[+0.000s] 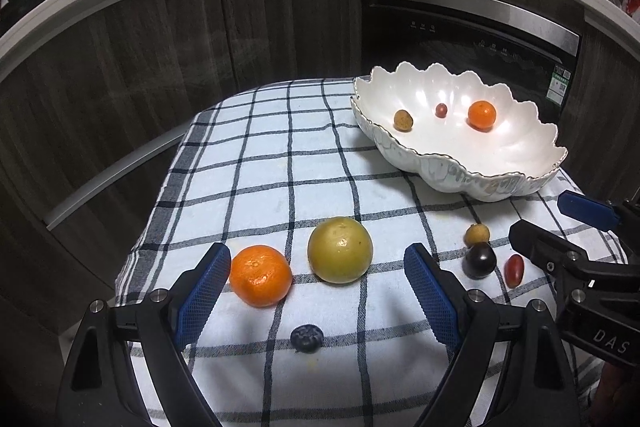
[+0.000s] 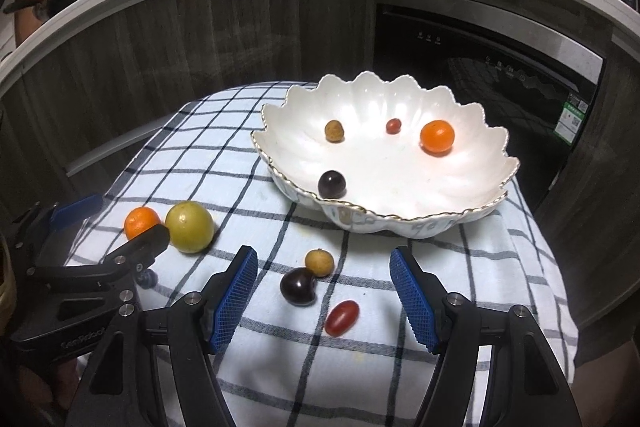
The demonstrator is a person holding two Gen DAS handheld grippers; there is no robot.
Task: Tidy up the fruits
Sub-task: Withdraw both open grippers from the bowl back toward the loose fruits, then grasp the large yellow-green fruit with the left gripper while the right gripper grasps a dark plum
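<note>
My left gripper (image 1: 316,287) hangs with its blue pads wide apart and nothing between them, above the near left part of the checked cloth (image 1: 260,155). Just under it lie a mandarin (image 1: 260,275), a yellow-green round fruit (image 1: 340,249) beside it, and a blueberry (image 1: 306,337) closer to the cloth's near edge. My right gripper (image 2: 324,291) is also spread and holds nothing; below its gap, near the middle of the near edge, sit a small tan longan (image 2: 319,261), a dark plum (image 2: 298,286) touching it, and a red grape tomato (image 2: 341,317) just beside them. The scalloped white bowl (image 2: 420,223) stands at the far right corner of the cloth, holding another longan (image 2: 334,131), a small red tomato (image 2: 393,125), a mandarin (image 2: 437,136) and a dark plum (image 2: 331,184) against its near wall.
</note>
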